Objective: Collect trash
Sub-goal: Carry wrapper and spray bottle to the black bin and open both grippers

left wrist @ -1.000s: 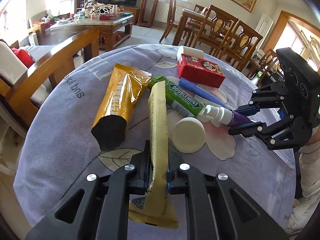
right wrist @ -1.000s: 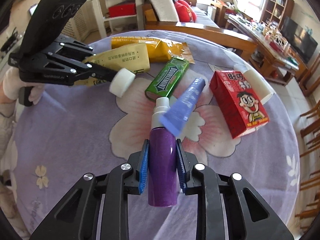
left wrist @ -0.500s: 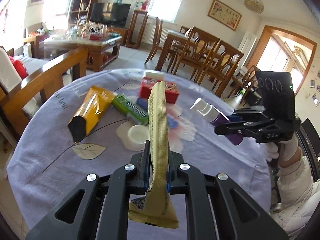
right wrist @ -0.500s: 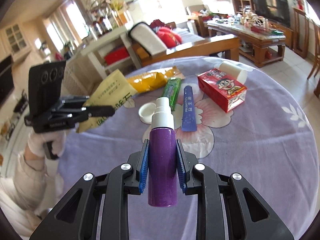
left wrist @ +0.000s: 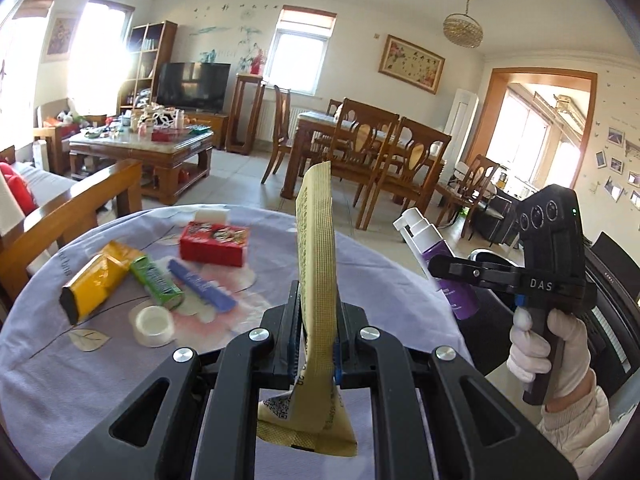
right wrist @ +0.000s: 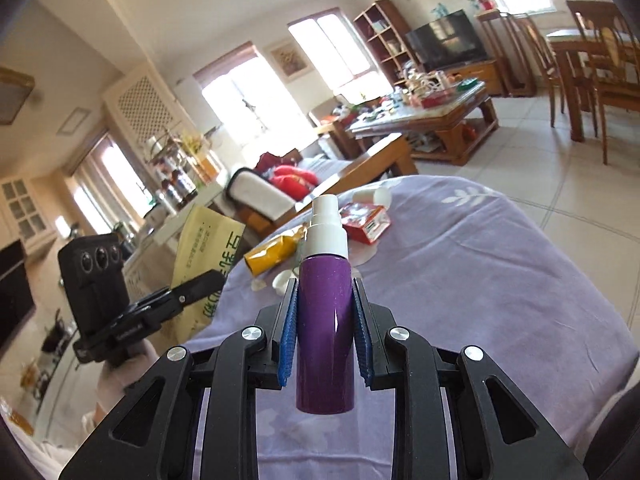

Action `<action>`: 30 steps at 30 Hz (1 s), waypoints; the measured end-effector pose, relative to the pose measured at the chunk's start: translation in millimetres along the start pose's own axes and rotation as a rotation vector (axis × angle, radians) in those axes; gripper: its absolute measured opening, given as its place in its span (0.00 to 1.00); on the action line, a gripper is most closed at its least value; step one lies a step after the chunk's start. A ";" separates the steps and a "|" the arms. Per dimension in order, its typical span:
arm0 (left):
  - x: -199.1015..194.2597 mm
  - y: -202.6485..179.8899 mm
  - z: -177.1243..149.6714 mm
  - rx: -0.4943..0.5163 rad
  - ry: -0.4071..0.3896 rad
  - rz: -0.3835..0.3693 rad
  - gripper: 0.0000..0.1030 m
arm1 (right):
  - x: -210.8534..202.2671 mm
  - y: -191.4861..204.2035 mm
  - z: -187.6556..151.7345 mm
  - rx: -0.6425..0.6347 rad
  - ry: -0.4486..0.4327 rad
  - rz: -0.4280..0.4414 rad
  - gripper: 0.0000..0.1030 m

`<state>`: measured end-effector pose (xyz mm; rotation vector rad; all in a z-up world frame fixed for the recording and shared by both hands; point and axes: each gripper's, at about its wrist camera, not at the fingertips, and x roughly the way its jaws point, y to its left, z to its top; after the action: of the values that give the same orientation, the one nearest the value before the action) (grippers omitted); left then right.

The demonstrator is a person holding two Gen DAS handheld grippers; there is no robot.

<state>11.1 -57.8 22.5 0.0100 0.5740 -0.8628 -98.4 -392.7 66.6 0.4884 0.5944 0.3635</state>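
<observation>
My left gripper [left wrist: 316, 316] is shut on a flat pale yellow packet [left wrist: 318, 248] and holds it upright above the near edge of the round table [left wrist: 60, 380]. My right gripper [right wrist: 325, 316] is shut on a purple spray bottle [right wrist: 325, 320] with a white cap, lifted off the table's right side; it also shows in the left wrist view [left wrist: 452, 284]. On the table lie an orange wrapper [left wrist: 98, 276], a green gum pack [left wrist: 156, 280], a blue tube [left wrist: 202, 286], a red carton [left wrist: 214, 238] and a white lid [left wrist: 154, 325].
The table has a lilac cloth. A wooden chair [left wrist: 60, 216] stands at its left. A coffee table [left wrist: 140, 152] and a dining set [left wrist: 380, 152] stand beyond. A dark object [left wrist: 612, 288] sits low at the right, behind the right hand.
Both grippers have lifted up and drawn back from the table with their items. The table's trash now looks farther away. The right gripper has swung to the table's right side.
</observation>
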 end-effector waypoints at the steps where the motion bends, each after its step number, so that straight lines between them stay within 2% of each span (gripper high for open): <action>1: 3.7 -8.9 1.1 0.010 -0.004 -0.004 0.13 | -10.9 -2.3 -1.8 0.009 -0.023 -0.018 0.25; 4: 16.3 -37.3 3.7 0.041 -0.005 -0.030 0.13 | -46.4 -14.4 -5.2 0.036 -0.082 -0.070 0.25; 10: 47.4 -97.5 5.3 0.102 0.011 -0.127 0.13 | -115.1 -45.7 -15.8 0.112 -0.205 -0.181 0.25; 18: 86.2 -176.2 3.5 0.171 0.051 -0.259 0.13 | -201.6 -110.9 -39.0 0.233 -0.348 -0.340 0.25; 23: 105.6 -218.1 3.1 0.226 0.069 -0.319 0.13 | -245.2 -149.4 -56.9 0.310 -0.422 -0.414 0.25; 30: 140.6 -270.6 -4.2 0.281 0.113 -0.398 0.13 | -284.9 -188.7 -84.8 0.410 -0.505 -0.493 0.25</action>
<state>-113.8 -335.7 10.4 0.2071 0.5653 -1.3322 -335.0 -650.8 30.7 0.7715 0.2751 -0.3562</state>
